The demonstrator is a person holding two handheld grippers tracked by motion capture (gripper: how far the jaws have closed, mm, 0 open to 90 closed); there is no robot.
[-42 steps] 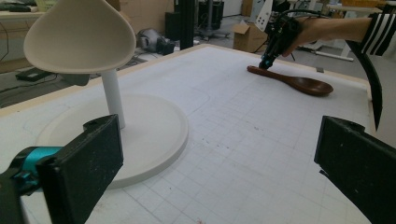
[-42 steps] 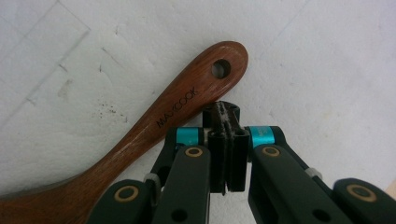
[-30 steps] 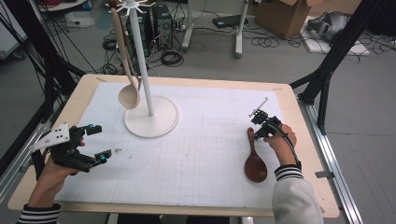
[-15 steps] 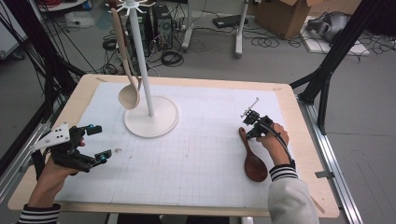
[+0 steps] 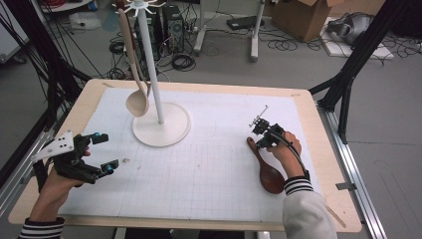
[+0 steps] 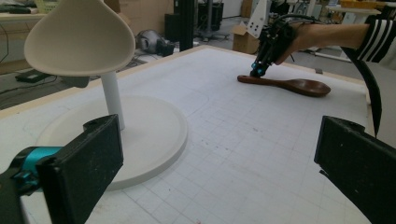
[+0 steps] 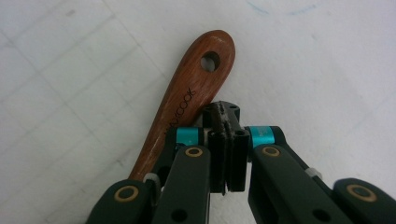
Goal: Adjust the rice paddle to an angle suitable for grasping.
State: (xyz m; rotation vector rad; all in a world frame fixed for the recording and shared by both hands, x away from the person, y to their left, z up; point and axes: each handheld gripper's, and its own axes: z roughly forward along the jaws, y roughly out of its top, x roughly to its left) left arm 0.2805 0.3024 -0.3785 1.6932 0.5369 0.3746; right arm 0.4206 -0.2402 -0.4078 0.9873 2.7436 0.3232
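Observation:
A dark brown wooden spoon [image 5: 271, 178] lies flat on the white grid mat, its handle pointing away from me and to the left. My right gripper [image 5: 260, 135] points down at the handle's far end and is shut, pad against pad, with nothing between. In the right gripper view the closed tips [image 7: 224, 112] sit just right of the handle [image 7: 187, 98], near its hanging hole. My left gripper [image 5: 105, 152] hovers open and empty at the mat's left edge. A beige spoon [image 5: 137, 102] hangs from the white stand [image 5: 161, 130].
The stand's round base [image 6: 154, 135] sits at the back left of the mat, with the beige spoon's bowl [image 6: 77, 32] hanging over it. The wooden table edge [image 5: 199, 224] frames the mat. Black frame posts and cables stand beyond the table.
My right gripper has moved left, and the brown spoon's handle end has swung left with it while the bowl stayed put. The left hand has kept still.

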